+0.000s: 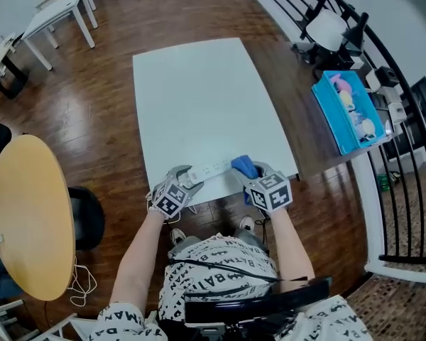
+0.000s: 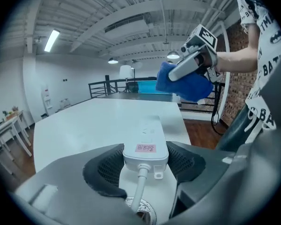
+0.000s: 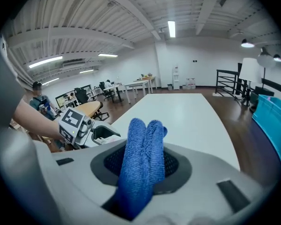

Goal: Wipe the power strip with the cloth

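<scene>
Head view – a white bench (image 1: 199, 98) carried the white power strip (image 1: 211, 169) along its near edge. The left gripper (image 1: 183, 183) was at the strip's left end and the right gripper (image 1: 259, 177), with the blue cloth (image 1: 245, 166), at its right end.

Left gripper view – the jaws of the left gripper (image 2: 145, 162) stood partly apart, their pads pressed against both sides of the power strip (image 2: 147, 137) at its cable end. The cable (image 2: 139, 189) ran back between them. Beyond the strip's far end the right gripper (image 2: 196, 55) held the cloth (image 2: 187, 84); contact with the strip could not be made out.

Right gripper view – the jaws of the right gripper (image 3: 143, 168) were closed on the folded cloth (image 3: 143, 158), which stood up between the pads. The left gripper (image 3: 84, 128) showed beyond, to the left.
</scene>
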Motion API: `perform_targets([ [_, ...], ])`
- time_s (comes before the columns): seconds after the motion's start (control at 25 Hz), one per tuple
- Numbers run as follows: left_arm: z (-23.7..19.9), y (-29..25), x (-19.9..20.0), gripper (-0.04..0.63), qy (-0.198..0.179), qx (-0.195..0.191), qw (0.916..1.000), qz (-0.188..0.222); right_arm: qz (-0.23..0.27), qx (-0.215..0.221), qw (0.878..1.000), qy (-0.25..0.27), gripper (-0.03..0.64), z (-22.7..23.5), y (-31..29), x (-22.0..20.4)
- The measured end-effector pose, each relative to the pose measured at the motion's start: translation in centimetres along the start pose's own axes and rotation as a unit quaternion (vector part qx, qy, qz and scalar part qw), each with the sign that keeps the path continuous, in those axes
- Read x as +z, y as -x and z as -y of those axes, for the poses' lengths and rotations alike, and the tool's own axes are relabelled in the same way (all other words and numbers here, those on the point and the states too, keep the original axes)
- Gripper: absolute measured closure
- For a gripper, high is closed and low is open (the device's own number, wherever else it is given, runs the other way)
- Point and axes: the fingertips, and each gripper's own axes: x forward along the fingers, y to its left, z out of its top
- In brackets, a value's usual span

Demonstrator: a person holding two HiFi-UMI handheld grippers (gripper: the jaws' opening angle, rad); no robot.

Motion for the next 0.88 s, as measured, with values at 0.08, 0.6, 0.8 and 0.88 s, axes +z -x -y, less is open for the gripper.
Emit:
perform_targets([
  [0.08,0.1,-0.5,-0.9,0.31,0.003,-0.009,0.9999,-0.013,0.008,-0.012,1.0,-0.009,0.485,0.5,0.1,0.0],
  [0.6,-2.7,1.2,-2.5,0.161,0.099,0.055,0.9934,-0.018,0.02,-0.019,1.0,-0.012,0.486,-0.1,-0.9,0.6],
  [0.8,-5.5,7.4,2.5,0.405,0.149,0.21,0.9651,0.048,0.024,-0.017,1.0,-0.009,0.486,-0.4,-0.9,0.7],
  [0.88,-5.4,8.8,3.4,0.586,0.166,0.239,0.9549,0.057,0.029,-0.011,0.999,-0.009,0.486,-1.0,-1.1,0.8],
])
